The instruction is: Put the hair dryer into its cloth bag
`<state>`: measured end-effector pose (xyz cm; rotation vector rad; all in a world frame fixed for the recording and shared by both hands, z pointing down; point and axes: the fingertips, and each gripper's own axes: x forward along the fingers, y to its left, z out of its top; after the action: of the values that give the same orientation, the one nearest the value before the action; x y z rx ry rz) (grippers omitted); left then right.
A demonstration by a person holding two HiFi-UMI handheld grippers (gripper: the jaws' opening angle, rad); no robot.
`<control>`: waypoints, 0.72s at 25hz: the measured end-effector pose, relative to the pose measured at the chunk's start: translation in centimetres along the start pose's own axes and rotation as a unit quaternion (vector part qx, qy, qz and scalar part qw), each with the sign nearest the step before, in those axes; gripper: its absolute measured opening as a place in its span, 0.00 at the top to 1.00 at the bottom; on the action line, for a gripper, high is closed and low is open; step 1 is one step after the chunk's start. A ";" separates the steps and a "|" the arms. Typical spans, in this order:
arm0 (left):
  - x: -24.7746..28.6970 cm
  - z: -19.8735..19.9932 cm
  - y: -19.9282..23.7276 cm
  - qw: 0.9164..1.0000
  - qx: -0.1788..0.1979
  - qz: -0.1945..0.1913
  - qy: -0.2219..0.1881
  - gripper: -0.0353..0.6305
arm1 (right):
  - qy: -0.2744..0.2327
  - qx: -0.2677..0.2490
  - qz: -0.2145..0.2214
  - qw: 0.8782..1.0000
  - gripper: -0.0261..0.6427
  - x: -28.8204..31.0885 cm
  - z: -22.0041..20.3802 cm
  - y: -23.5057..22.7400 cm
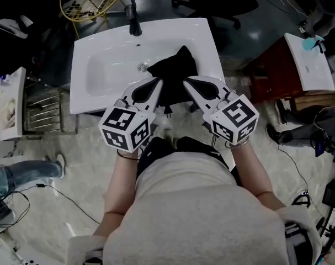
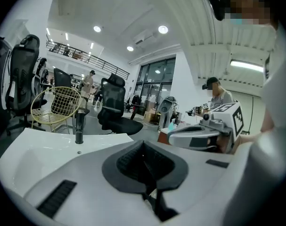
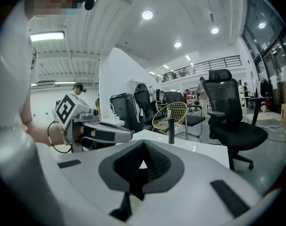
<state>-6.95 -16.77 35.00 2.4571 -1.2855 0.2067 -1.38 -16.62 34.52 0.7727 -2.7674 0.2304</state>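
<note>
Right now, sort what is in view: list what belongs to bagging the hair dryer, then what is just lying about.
For the job:
- black cloth bag, lying in the sink
- left gripper and right gripper, both apparently shut on the bag's near edge
- no hair dryer in plain sight

Just lying about:
- faucet
- wire chair
- office chair
- rack

The bag [image 1: 175, 70] sits in the right part of the sink [image 1: 101, 65], upper middle of the frame. The tap [image 1: 134, 22] stands behind it, and a rack [image 1: 43, 112] lies to the left.
</note>
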 end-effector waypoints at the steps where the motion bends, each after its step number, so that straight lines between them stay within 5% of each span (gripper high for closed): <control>1: 0.1 -0.1 0.0 1.000 0.003 0.000 0.003 0.94 | 0.006 -0.002 0.003 1.000 0.96 0.1 -0.2 0.2; 18: 0.5 -1.6 0.2 1.000 0.012 -0.007 0.015 0.94 | 0.049 -0.014 0.015 0.999 0.96 0.3 -2.2 0.2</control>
<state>-6.79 -16.69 36.70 2.4729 -1.2609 0.2562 -1.27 -16.08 36.67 0.6941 -2.6863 0.2288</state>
